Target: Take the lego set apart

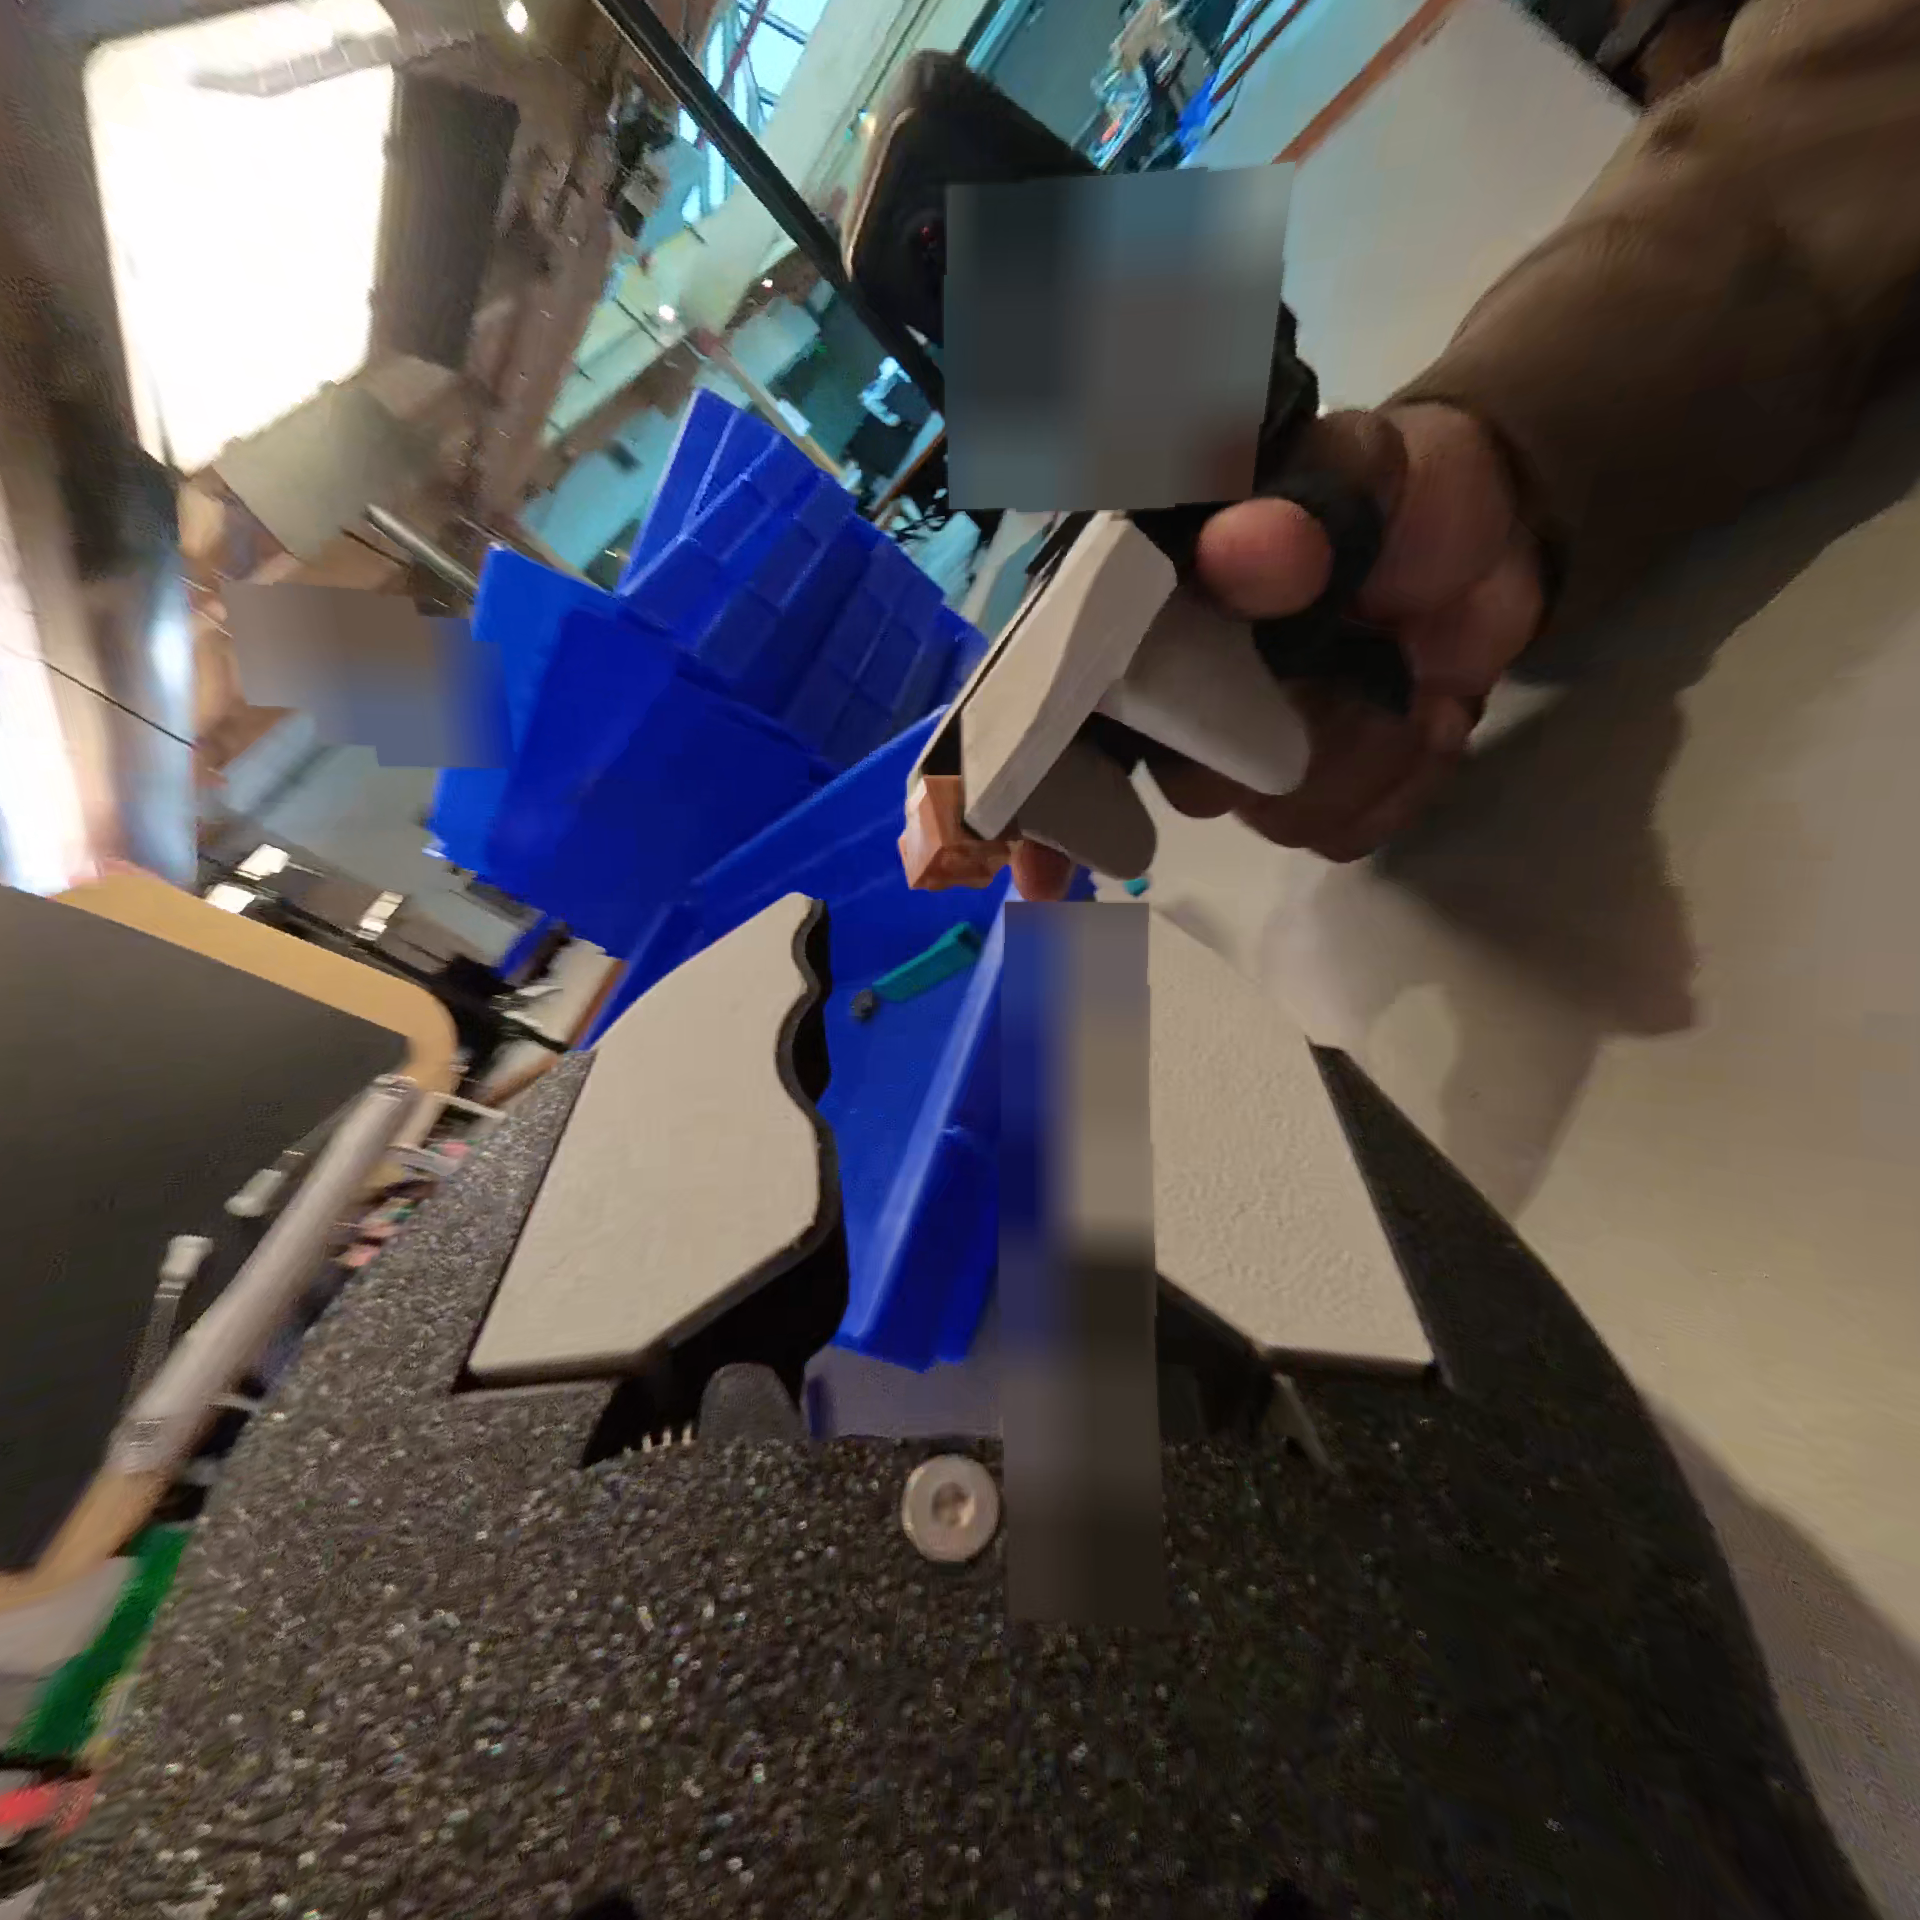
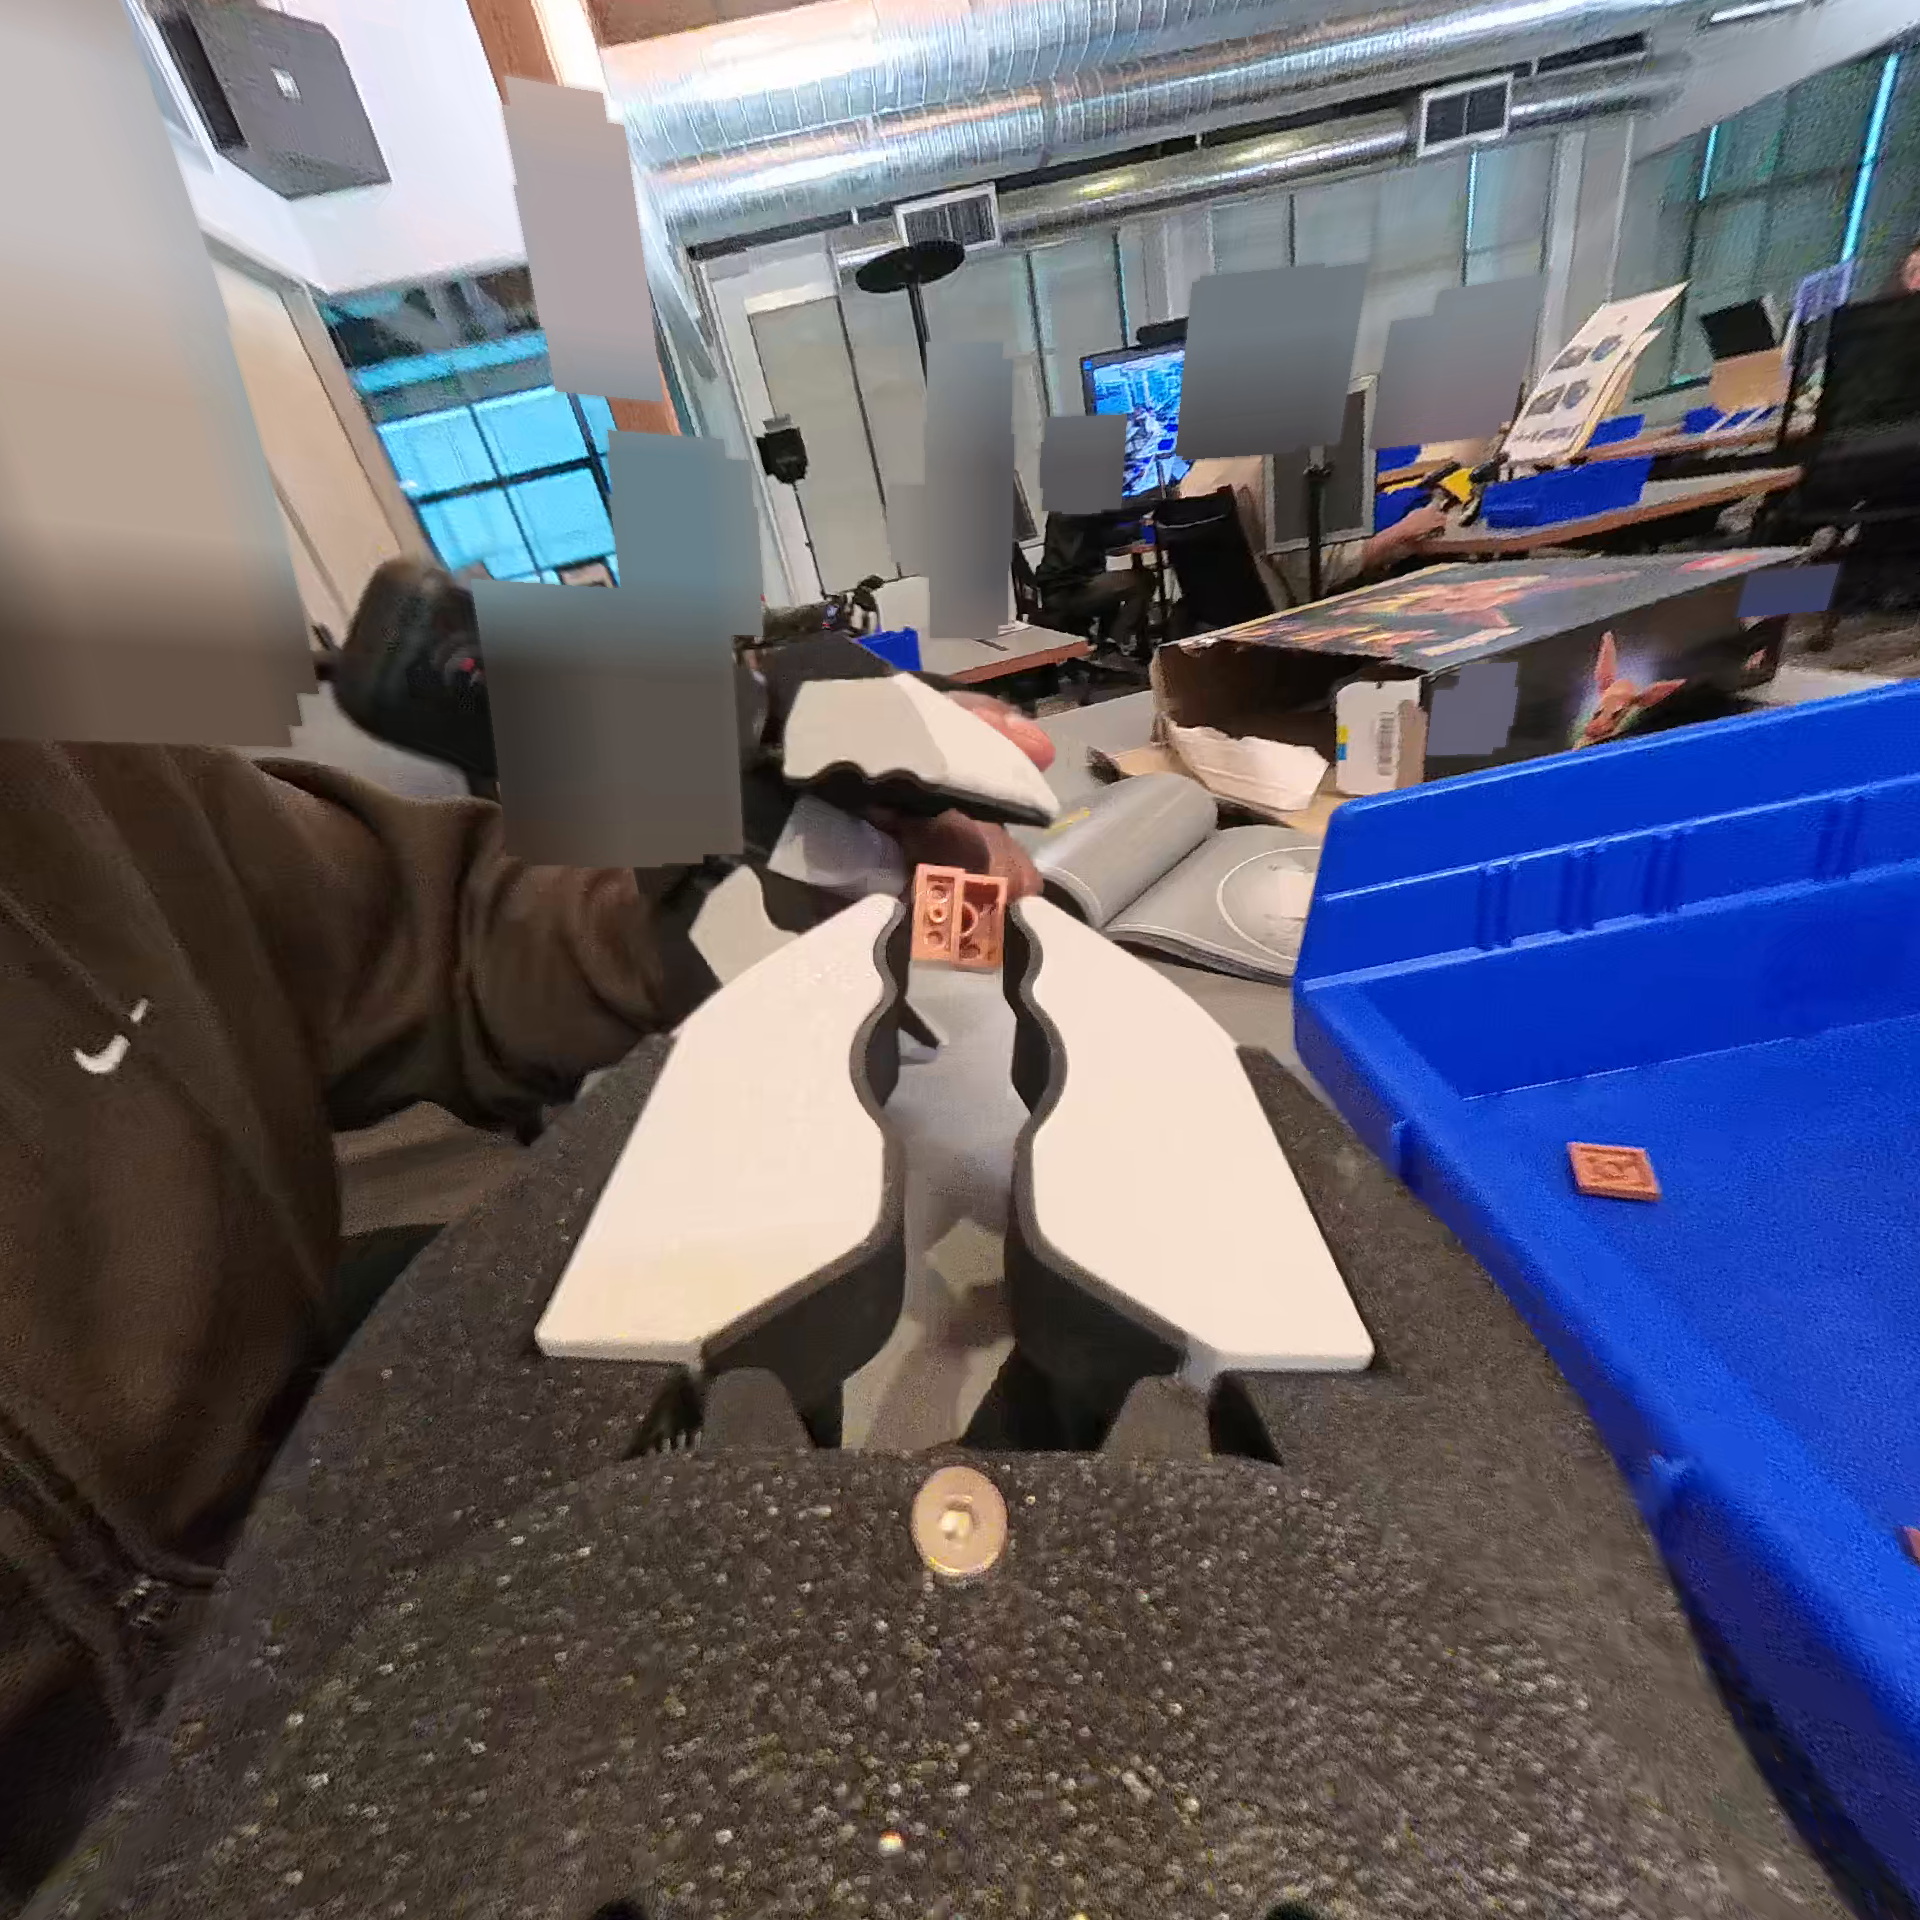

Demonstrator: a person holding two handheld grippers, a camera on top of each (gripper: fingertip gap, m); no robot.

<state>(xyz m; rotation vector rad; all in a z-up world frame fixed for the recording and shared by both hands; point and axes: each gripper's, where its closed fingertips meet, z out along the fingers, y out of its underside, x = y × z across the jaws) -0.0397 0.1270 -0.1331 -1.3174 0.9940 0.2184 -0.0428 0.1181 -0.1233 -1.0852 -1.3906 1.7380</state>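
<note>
My right gripper (image 2: 958, 916) is shut on a small copper-coloured brick (image 2: 958, 920), seen from its underside and pinched at the fingertips. The left wrist view shows the same brick (image 1: 951, 847) sticking out of the right gripper's tips (image 1: 971, 821), held by a hand in a brown sleeve above a blue bin (image 1: 914, 1195). My left gripper (image 1: 982, 925) is open, with only the bin and a teal piece (image 1: 925, 966) showing between its fingers (image 1: 675, 1143). Its right finger is partly behind a blurred patch. It also shows in the right wrist view (image 2: 883, 810), just beyond the brick.
A large blue bin (image 2: 1558, 904) stands at the right with a flat copper plate (image 2: 1612, 1171) inside. An open grey booklet (image 2: 1174, 883) and a torn cardboard box (image 2: 1455, 644) lie behind on the grey table. More blue bins (image 1: 727, 675) are stacked farther off. Both grippers' tips are close together, under 4 cm apart.
</note>
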